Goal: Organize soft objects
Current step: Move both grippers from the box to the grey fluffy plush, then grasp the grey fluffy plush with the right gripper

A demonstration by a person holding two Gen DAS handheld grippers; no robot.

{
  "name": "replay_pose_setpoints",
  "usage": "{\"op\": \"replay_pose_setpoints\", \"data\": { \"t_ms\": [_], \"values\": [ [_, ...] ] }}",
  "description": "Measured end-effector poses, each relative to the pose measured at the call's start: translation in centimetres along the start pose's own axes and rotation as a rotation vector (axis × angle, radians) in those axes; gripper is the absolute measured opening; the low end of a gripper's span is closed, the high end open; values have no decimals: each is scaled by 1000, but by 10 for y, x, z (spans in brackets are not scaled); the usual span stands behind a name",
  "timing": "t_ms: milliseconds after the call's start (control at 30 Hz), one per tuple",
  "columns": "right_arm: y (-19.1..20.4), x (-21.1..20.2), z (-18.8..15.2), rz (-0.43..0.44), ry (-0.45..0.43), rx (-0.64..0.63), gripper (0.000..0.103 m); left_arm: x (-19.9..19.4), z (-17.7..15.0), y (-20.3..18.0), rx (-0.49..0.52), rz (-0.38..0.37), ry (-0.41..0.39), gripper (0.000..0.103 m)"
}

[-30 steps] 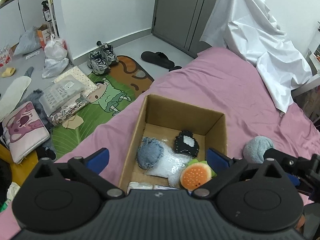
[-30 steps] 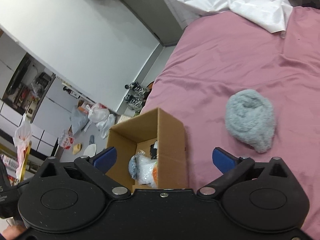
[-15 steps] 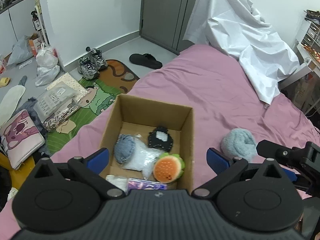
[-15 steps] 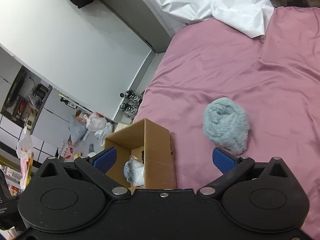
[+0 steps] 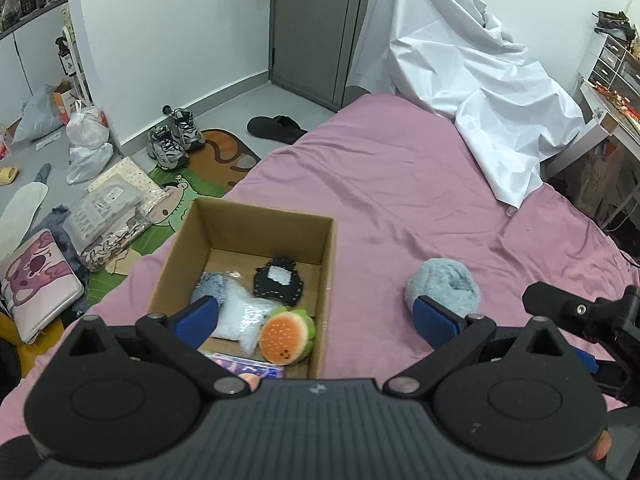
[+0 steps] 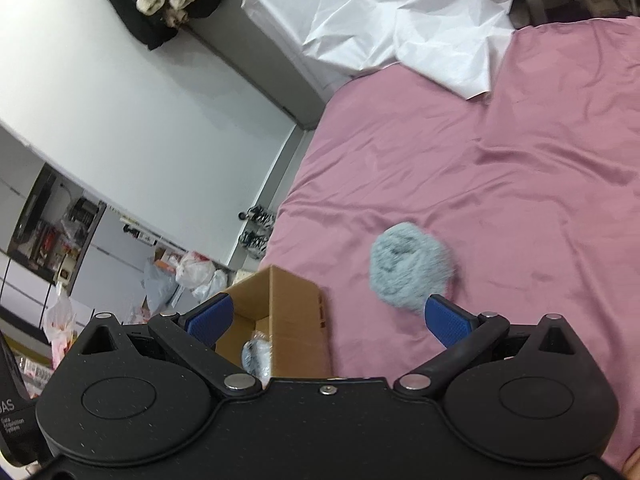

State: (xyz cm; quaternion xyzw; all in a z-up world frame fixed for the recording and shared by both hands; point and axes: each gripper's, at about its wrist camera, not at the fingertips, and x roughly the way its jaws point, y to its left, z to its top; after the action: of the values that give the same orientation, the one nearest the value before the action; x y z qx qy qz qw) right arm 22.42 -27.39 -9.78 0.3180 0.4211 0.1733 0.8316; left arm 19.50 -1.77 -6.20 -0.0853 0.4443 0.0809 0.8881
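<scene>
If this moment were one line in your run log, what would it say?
left gripper: open, empty | right gripper: open, empty | grey fluffy item: on pink bed, outside box | cardboard box: holds burger plush

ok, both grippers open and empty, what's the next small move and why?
Probably bring the right gripper forward and over the fluffy grey-blue bundle. It is the only soft item lying loose on the pink sheet, beside the cardboard box that already holds the others, and it sits just ahead of the right gripper's fingers.

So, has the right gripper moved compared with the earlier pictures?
Yes. The right gripper has pulled back: the fluffy grey ball and cardboard box look smaller against the pink bedsheet.
</scene>
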Motion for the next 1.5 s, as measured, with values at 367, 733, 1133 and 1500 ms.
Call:
{"op": "replay_pose_setpoints", "data": {
  "t_ms": [367, 733, 1133, 1500],
  "values": [
    [-31, -16, 11, -12, -17, 84, 103, 1, 0, -34, -11, 4, -25, 102],
    [-59, -23, 22, -16, -36, 179, 103, 16, -3, -63, -26, 0, 7, 102],
    [-76, -10, 24, -43, -20, 233, 87, 41, -3, -74, -77, -62, 13, 95],
    [-74, 13, 22, -37, 18, 247, 68, 77, -2, -76, -134, -135, 37, 57]
  ]
}}
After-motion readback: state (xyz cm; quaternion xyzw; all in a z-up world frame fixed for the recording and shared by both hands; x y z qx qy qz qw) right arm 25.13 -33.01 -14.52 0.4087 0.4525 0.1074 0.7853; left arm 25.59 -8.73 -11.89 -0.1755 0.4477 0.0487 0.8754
